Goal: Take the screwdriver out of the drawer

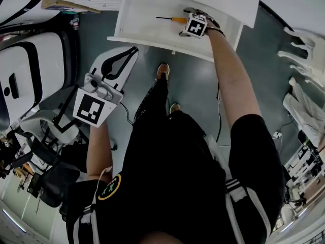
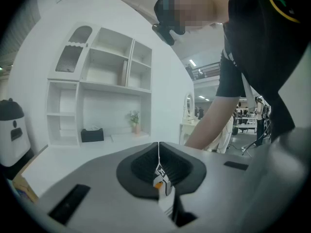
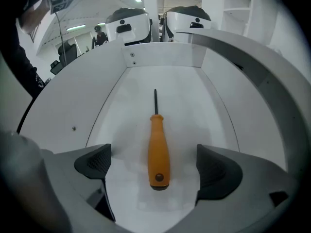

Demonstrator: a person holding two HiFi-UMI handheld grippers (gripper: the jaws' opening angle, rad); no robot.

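Squarely between the spread jaws of the right claw (image 3: 153, 161) lies the orange-handled screwdriver (image 3: 159, 149), flat on the drawer (image 3: 160, 62) floor, untouched. Meanwhile the left claw (image 2: 159, 165) hangs clenched on nothing, well apart.

The person wears a black short-sleeved shirt (image 1: 172, 187) with white stripes (image 1: 234, 188) at each sleeve and a round yellow-green emblem (image 1: 109, 187) on the left one (its print is too small to read), black trousers (image 1: 155, 98) and brown shoes (image 1: 163, 70). The left gripper (image 1: 133, 51) and the right gripper (image 3: 158, 161) are pale grey-white with black ribbed pads (image 3: 95, 161). Each bears a cube (image 1: 94, 108) with black square markers. A thin black cable (image 1: 219, 113) trails by the right arm.
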